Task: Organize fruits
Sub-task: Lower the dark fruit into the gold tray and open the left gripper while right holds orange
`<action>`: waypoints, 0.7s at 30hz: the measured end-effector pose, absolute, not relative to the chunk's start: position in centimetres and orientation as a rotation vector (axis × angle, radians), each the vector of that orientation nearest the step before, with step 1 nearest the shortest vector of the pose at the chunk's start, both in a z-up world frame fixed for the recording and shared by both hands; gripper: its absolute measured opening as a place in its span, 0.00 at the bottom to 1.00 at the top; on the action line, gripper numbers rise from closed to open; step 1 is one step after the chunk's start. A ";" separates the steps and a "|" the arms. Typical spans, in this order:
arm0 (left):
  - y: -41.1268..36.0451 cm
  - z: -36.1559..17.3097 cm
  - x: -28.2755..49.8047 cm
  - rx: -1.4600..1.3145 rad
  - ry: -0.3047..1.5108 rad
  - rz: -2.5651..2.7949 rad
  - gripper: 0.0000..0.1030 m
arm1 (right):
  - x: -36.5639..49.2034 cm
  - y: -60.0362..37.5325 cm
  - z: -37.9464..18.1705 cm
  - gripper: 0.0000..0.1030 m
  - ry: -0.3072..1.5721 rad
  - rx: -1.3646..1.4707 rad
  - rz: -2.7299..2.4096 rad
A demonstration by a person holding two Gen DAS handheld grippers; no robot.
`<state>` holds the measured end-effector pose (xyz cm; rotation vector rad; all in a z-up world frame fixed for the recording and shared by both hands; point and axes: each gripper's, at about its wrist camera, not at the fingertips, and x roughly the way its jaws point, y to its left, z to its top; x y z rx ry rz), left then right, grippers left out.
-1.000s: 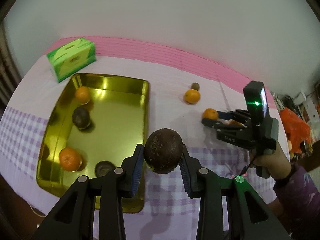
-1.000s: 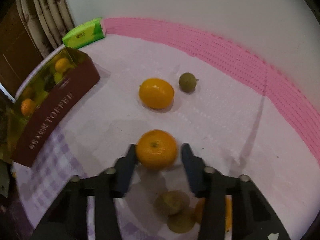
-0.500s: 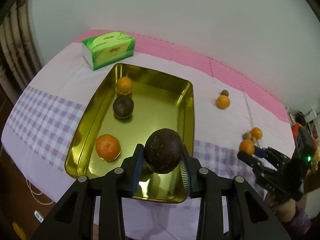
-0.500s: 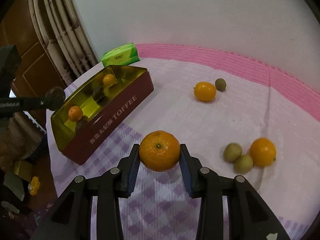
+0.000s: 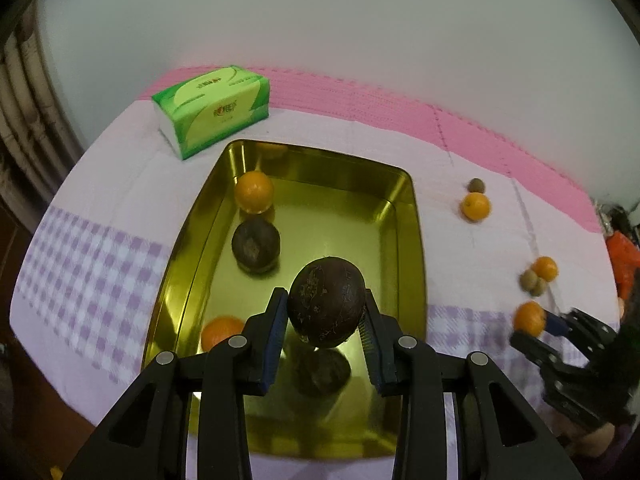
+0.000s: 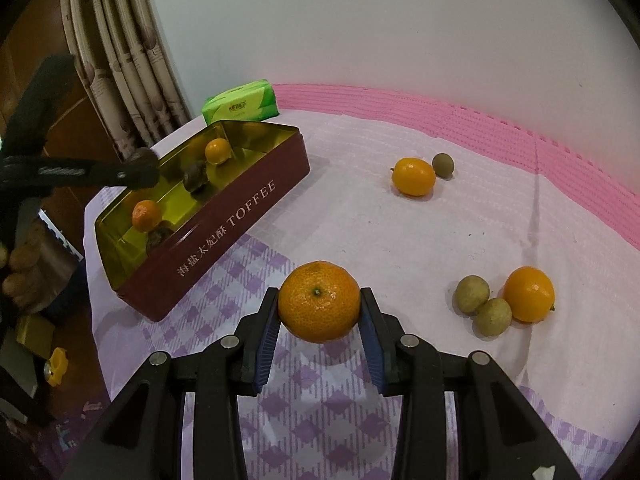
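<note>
My left gripper is shut on a dark brown round fruit and holds it above the near part of the gold tin tray. The tray holds an orange, a dark fruit, a tangerine and another dark fruit. My right gripper is shut on a tangerine, held above the checked cloth to the right of the tray. It also shows in the left wrist view.
A green tissue pack lies behind the tray. On the cloth to the right lie an orange with a small green-brown fruit, and an orange beside two small fruits. Curtains hang at the left.
My left gripper has carried the dark fruit from the tray's right side to over the tray. My right gripper has lifted the tangerine off the cloth and drawn back.
</note>
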<state>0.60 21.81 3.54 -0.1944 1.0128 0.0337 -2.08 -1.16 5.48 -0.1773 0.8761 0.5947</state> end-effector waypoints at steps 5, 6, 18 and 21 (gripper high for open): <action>21.6 2.2 3.4 -0.174 1.043 0.022 0.35 | -1.7 -1.6 5.6 0.35 0.877 -0.167 0.585; 21.6 2.0 4.0 -0.178 1.050 0.015 0.35 | -1.7 -1.7 5.7 0.35 0.877 -0.166 0.584; 20.5 0.0 9.1 -0.160 1.095 0.018 0.35 | -1.2 -2.2 5.6 0.35 0.886 -0.158 0.580; 20.4 -0.3 9.9 -0.178 1.108 0.008 0.35 | -1.0 -2.3 5.5 0.35 0.885 -0.153 0.581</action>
